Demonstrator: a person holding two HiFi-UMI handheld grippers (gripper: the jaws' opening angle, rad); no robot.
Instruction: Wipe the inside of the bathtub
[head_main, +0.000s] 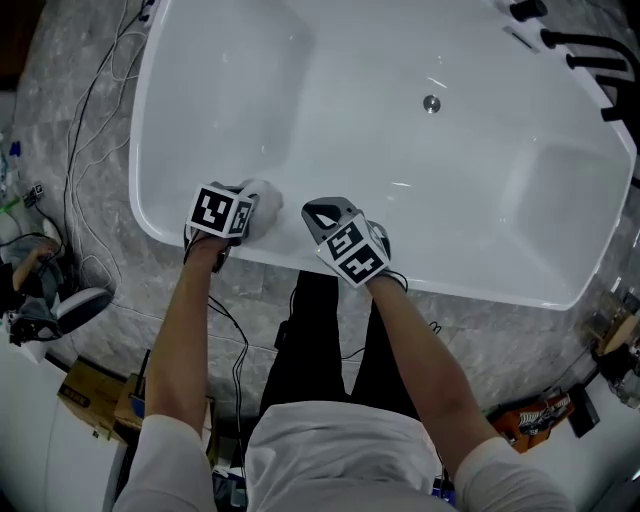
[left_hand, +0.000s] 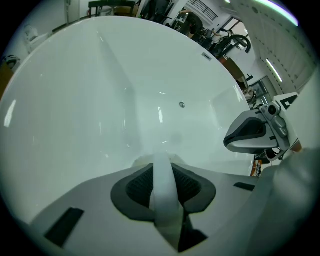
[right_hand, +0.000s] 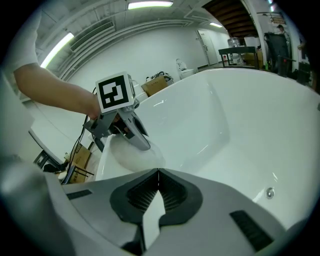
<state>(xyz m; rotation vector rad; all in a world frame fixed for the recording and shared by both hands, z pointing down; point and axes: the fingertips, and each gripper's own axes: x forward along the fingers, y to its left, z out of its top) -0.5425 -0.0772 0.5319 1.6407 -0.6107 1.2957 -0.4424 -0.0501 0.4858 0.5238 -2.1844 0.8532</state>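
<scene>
Where the near wall of the glossy white oval bathtub (head_main: 400, 170) (left_hand: 100, 90) (right_hand: 240, 115) rises to its rim, both tools are stationed side by side at the person's left end of the tub.

Left gripper (head_main: 245, 210) (left_hand: 162, 167) (right_hand: 131, 134): jaws clamped on a soft white wiping cloth (head_main: 266, 197) (left_hand: 162, 182) (right_hand: 132, 156). In the left gripper view a fold of the cloth runs up between the two dark ribbed pads. In the right gripper view the rest of it spreads as a pale pad under the jaw tips, lying against the inner wall just below the rim.

Right gripper (head_main: 322, 215) (left_hand: 250, 135) (right_hand: 158, 172): jaws brought together at the tips, with nothing held between them. It sits just beside the left gripper, over the near rim. Whether it touches the tub cannot be determined.

The small round metal drain (head_main: 431, 103) (left_hand: 182, 104) (right_hand: 270, 192) lies in the tub floor, well apart from both grippers and from the cloth.

The black tap fittings (head_main: 575, 50) stand on the rim at the far right corner.

Surroundings: grey marbled floor tiles (head_main: 90, 210), with thin black cables (head_main: 82, 130) trailing across them to the left of the tub.
</scene>
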